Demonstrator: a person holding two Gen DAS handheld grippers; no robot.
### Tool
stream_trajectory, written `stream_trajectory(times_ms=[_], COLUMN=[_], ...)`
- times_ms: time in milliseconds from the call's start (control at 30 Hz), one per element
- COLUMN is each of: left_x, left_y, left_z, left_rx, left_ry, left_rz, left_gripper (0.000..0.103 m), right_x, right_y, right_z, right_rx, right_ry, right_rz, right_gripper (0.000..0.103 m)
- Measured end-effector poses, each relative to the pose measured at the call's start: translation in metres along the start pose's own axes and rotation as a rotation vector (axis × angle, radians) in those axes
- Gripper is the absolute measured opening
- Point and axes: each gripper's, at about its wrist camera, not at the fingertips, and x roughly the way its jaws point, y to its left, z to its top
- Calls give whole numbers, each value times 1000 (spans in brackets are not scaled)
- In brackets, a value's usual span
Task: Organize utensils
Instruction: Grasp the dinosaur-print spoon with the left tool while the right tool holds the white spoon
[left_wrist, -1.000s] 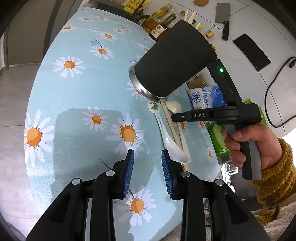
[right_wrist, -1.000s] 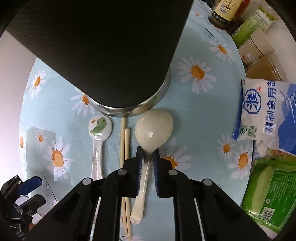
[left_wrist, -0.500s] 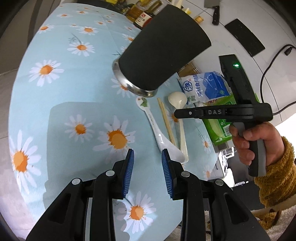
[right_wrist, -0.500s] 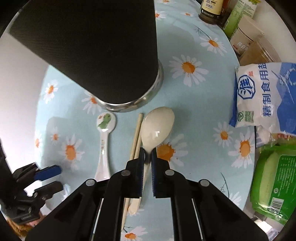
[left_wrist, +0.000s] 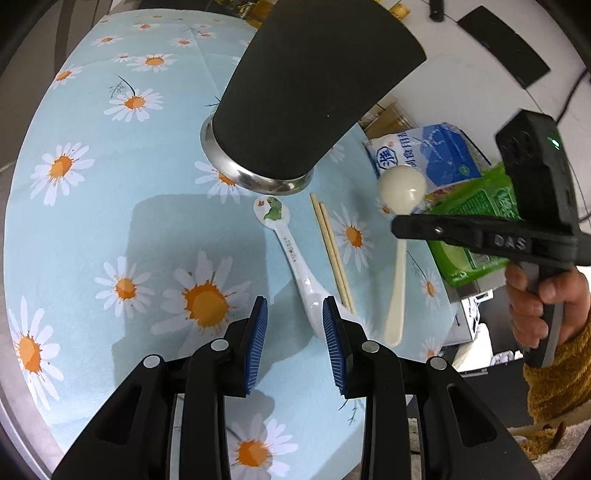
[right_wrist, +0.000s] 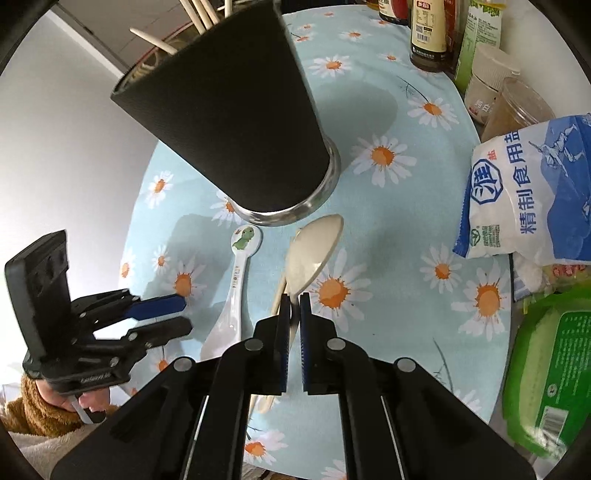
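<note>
Daisy-print cloth covers the tabletop (left_wrist: 110, 155), where a black holder (right_wrist: 236, 122) stands with chopsticks already in it. A second ago the cream spoon (right_wrist: 314, 247) lay flat beside the loose chopsticks (left_wrist: 332, 251); now the right gripper (right_wrist: 294, 321) has its fingers clamped on the handle and the spoon hangs clear of the cloth, likely bound for the holder. Left gripper (left_wrist: 291, 332) hovers with fingers apart and empty above the dinosaur spoon (left_wrist: 291, 254), which remains on the cloth
</note>
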Motion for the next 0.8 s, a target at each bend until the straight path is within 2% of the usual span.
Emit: stream_trajectory(times_ms=[33,100,167,400,500,633,800], left_x=[3,8,15,29,34,41,52], left_y=[-4,-8,-9,-11,-6,-7,-13], left_z=[1,6,11,27,30,35,41], left_rx=[-5,-5,-23,-100,-177,-228,-257], left_ry=[3,22,48,122,167,218,258], left_rz=[8,49,86,121,132,143,194], left_gripper=[30,38,38,38,38,38,36], right_x=[-7,-9,-10,-21,-25,-26,-28], right_y=[-5,-5,-5,-21,-27,-34,-40], right_z=[0,2,4,-1,-3,-2,-1], right_rx=[-10,-32,-53,-113,-138,-165,-191], right_ry=[-2,-13,-22,-26,-23,-18,-11], right_rz=[18,45,82,187,228,271,313], right_gripper=[6,6,6,6,6,6,6])
